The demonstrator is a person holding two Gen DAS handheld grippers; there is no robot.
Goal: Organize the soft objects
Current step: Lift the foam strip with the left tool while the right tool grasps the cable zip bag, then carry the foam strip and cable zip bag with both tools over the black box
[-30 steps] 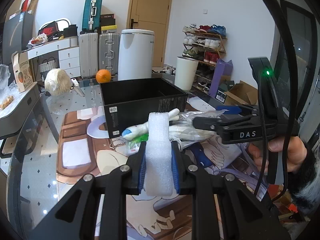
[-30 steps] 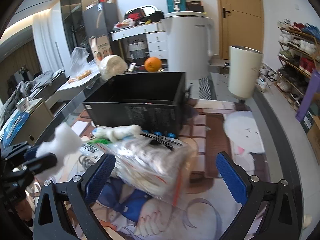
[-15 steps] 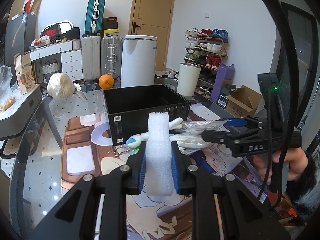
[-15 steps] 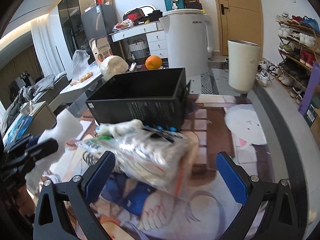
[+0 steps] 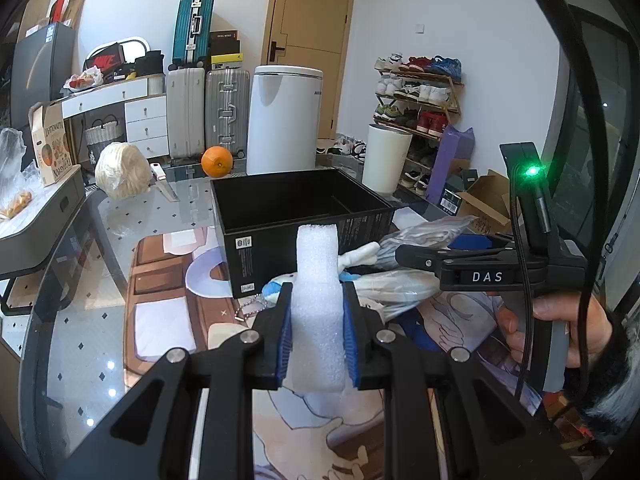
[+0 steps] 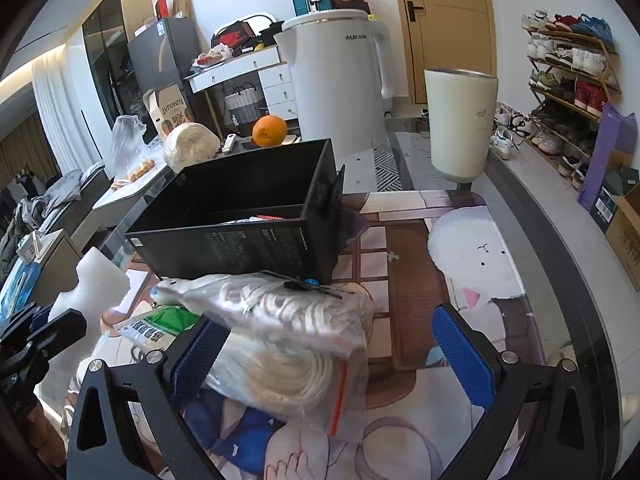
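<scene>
Evidently the work was only partway along. Largest of the things involved, the worktop (image 5: 80, 280) with its illustrated mat carried the black box (image 6: 248, 216), which stood open-topped toward the back; from the right wrist view a little of something pale and red showed low inside it, too hidden to name, so at most a small share had gone in.

Next in size, the clear bag of pale cord (image 6: 296, 344) lay on the mat just in front of the box, not yet packed. The right gripper (image 6: 332, 356) hovered with its jaws spread wide on either side of that bag, neither pad clearly pressing it.

Smaller, the white foam block (image 5: 318, 304) stood upright, pinched between the closed jaws of the left gripper (image 5: 316, 336), held above the mat short of the box.

Smallest, a white-and-blue plush toy (image 5: 352, 258) and a green-labelled packet (image 6: 160, 326) remained on the mat beside the bag, both apparently left to do.
</scene>
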